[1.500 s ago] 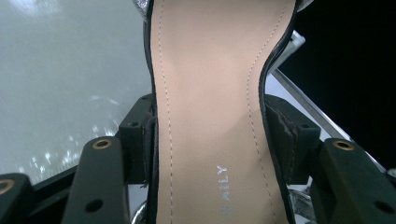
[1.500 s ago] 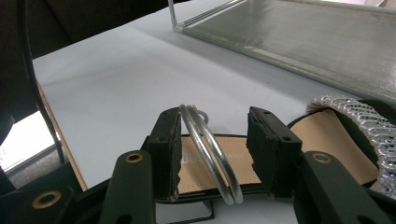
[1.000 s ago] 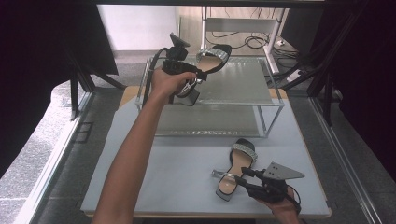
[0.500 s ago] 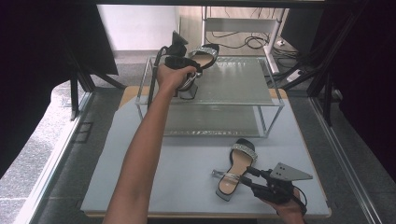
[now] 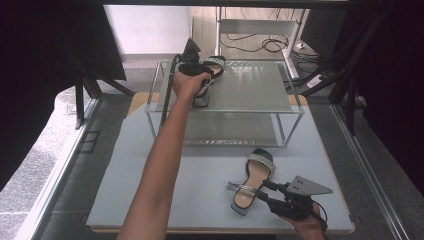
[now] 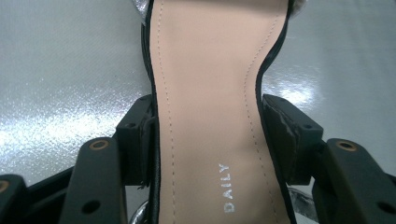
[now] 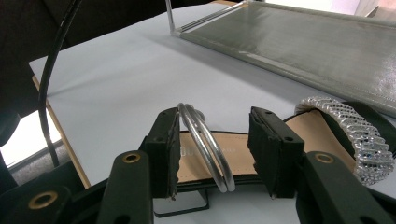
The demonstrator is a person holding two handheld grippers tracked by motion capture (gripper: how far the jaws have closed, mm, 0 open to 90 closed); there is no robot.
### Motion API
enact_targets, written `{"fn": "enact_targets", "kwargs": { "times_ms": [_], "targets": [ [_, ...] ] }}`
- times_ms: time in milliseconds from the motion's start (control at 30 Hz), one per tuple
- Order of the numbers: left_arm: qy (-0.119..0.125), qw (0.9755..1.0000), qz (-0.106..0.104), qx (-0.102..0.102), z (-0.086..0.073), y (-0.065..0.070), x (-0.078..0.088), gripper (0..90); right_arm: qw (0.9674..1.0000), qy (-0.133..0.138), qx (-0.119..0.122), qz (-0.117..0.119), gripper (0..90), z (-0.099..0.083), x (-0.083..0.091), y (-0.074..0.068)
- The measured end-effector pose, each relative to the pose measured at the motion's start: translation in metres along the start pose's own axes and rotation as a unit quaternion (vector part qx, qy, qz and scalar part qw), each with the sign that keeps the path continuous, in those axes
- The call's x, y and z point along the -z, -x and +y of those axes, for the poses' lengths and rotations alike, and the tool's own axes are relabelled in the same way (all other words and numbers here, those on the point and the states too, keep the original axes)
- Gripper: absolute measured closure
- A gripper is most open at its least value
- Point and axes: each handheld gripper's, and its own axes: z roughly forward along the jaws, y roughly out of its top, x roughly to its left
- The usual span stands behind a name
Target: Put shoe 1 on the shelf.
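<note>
The left hand-held gripper is clenched across the waist of a black sandal, its jaws pressing the sole's two edges, so the tan insole runs straight ahead between them. Gripping the narrow middle probably keeps the shoe level as it sits over the top shelf of the metal rack, near the far-left corner. To the right of this gripper the shelf lies bare, leaving room for a second shoe; the rim on its left is close.

The right hand-held gripper stands released around the second sandal on the desk, its jaws either side of the silver ankle strap, not squeezing. Beyond it, open desk runs to the rack's lower shelf.
</note>
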Motion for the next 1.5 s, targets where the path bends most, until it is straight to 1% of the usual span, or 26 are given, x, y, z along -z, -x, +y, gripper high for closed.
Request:
{"fn": "enact_targets", "kwargs": {
  "times_ms": [33,100,133,167,200,267,367,400,500,533,567,633,700,800,867,1000,1033,1067,1100,1133,1167,1233,1300,1367,1400,1500],
  "targets": [
    [-0.005,1.0,-0.003,0.006,0.001,0.0,-0.001,39.9,1.0,0.0,0.0,0.0,53.6,0.0,0.0,0.0],
    [-0.011,0.9999,-0.001,-0.003,0.0,0.0,-0.004,37.9,1.0,-0.001,0.0,0.0,53.5,-0.001,-0.001,0.0],
    [-0.002,1.0,0.003,-0.006,0.0,0.0,-0.004,36.2,1.0,-0.002,-0.001,0.0,53.4,-0.001,-0.001,0.0],
    [0.001,1.0,0.0,-0.006,0.0,0.0,-0.003,35.6,1.0,-0.002,0.0,-0.001,53.4,-0.001,0.0,0.0],
    [0.005,0.9999,-0.011,-0.005,0.0,0.0,-0.002,33.4,1.0,-0.002,0.0,-0.001,53.4,-0.001,0.0,0.0],
    [0.014,0.9997,-0.019,-0.006,-0.001,0.0,0.002,28.3,1.0,-0.001,0.001,-0.001,53.4,-0.001,0.0,-0.001],
    [0.037,0.9983,-0.046,-0.004,-0.001,0.0,0.014,22.8,1.0,-0.001,0.002,-0.001,53.3,-0.001,-0.001,-0.002],
    [0.043,0.9978,-0.05,-0.007,-0.001,-0.001,0.018,22.1,1.0,-0.002,0.004,0.0,53.3,-0.001,-0.001,-0.002],
    [0.063,0.9955,-0.065,-0.026,-0.005,-0.001,0.032,22.2,1.0,-0.003,0.006,-0.001,53.3,-0.001,-0.002,-0.004],
    [0.063,0.9947,-0.068,-0.044,-0.008,0.0,0.037,22.7,1.0,-0.003,0.005,-0.002,53.6,-0.001,-0.001,-0.004],
    [0.063,0.9939,-0.072,-0.055,-0.01,0.0,0.04,22.8,1.0,-0.002,0.005,-0.002,53.8,-0.001,-0.001,-0.004],
    [0.068,0.9908,-0.089,-0.077,-0.018,0.0,0.049,24.1,1.0,-0.003,0.005,-0.004,53.9,-0.001,-0.001,-0.005],
    [0.064,0.9878,-0.101,-0.1,-0.028,0.0,0.058,25.0,1.0,-0.003,0.005,-0.005,53.9,-0.001,-0.001,-0.005],
    [0.074,0.9832,-0.113,-0.123,-0.043,-0.003,0.07,27.0,1.0,-0.003,0.008,-0.006,53.7,-0.001,-0.001,-0.007],
    [0.079,0.9792,-0.125,-0.139,-0.055,-0.01,0.082,27.8,1.0,-0.004,0.008,-0.005,53.6,-0.001,-0.001,-0.008],
    [0.087,0.973,-0.14,-0.161,-0.077,-0.02,0.101,30.6,0.9999,-0.008,0.008,-0.006,53.4,-0.002,-0.004,-0.009],
    [0.086,0.9705,-0.144,-0.174,-0.083,-0.022,0.106,30.9,0.9999,-0.011,0.009,-0.006,53.3,-0.002,-0.005,-0.01],
    [0.086,0.9688,-0.147,-0.18,-0.087,-0.024,0.109,31.2,0.9999,-0.013,0.01,-0.006,53.3,-0.002,-0.006,-0.011],
    [0.089,0.9662,-0.154,-0.187,-0.095,-0.025,0.113,31.5,0.9998,-0.013,0.012,-0.005,53.3,-0.002,-0.007,-0.012],
    [0.088,0.9647,-0.158,-0.191,-0.099,-0.026,0.115,32.0,0.9998,-0.015,0.014,-0.005,53.2,-0.002,-0.009,-0.014],
    [0.087,0.9616,-0.165,-0.202,-0.106,-0.028,0.117,32.1,0.9997,-0.017,0.015,-0.004,53.1,-0.003,-0.01,-0.015],
    [0.084,0.9581,-0.175,-0.211,-0.116,-0.031,0.118,32.3,0.9996,-0.022,0.018,-0.002,53.0,-0.003,-0.013,-0.018],
    [0.082,0.9559,-0.182,-0.216,-0.125,-0.034,0.115,32.7,0.9995,-0.026,0.021,-0.001,52.8,-0.003,-0.016,-0.021],
    [0.078,0.9544,-0.184,-0.222,-0.131,-0.037,0.112,32.9,0.9993,-0.028,0.024,-0.002,52.9,-0.003,-0.017,-0.022],
    [0.075,0.9527,-0.185,-0.229,-0.136,-0.039,0.109,33.0,0.9993,-0.028,0.024,-0.003,52.8,-0.003,-0.018,-0.022],
    [0.071,0.9513,-0.189,-0.233,-0.146,-0.044,0.105,33.1,0.9993,-0.027,0.023,-0.006,53.1,-0.002,-0.018,-0.022]
  ]
}}
